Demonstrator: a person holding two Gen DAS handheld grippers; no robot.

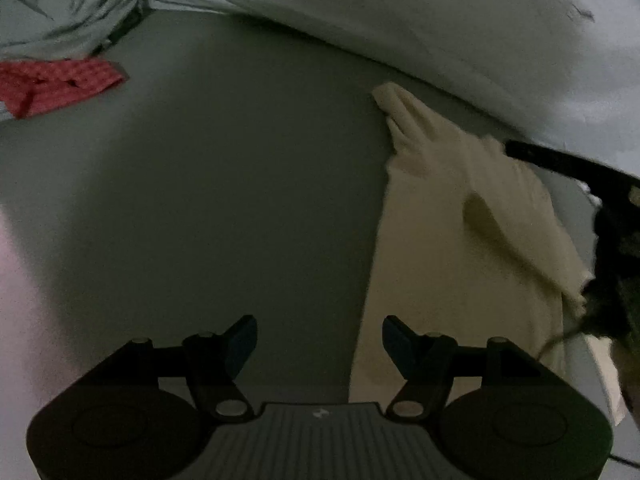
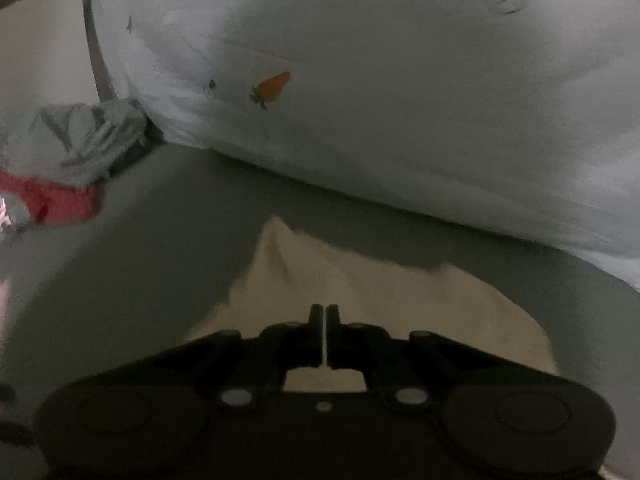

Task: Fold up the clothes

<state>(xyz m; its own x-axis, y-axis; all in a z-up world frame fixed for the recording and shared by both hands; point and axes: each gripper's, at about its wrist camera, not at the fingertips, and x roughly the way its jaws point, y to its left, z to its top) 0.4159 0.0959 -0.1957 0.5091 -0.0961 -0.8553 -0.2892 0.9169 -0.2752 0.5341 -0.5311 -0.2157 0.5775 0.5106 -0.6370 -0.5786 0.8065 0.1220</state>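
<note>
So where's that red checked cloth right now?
The red checked cloth lies at the far left of the left wrist view, on the grey-green sheet, just below a crumpled pale green garment and well apart from the cream garment.

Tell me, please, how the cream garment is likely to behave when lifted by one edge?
The cream garment will probably drape limply: it already creases and bunches on the bed sheet. It looks thin, so likely light. The right gripper, nearly shut, may be pinching it; loose parts would probably trail.
</note>
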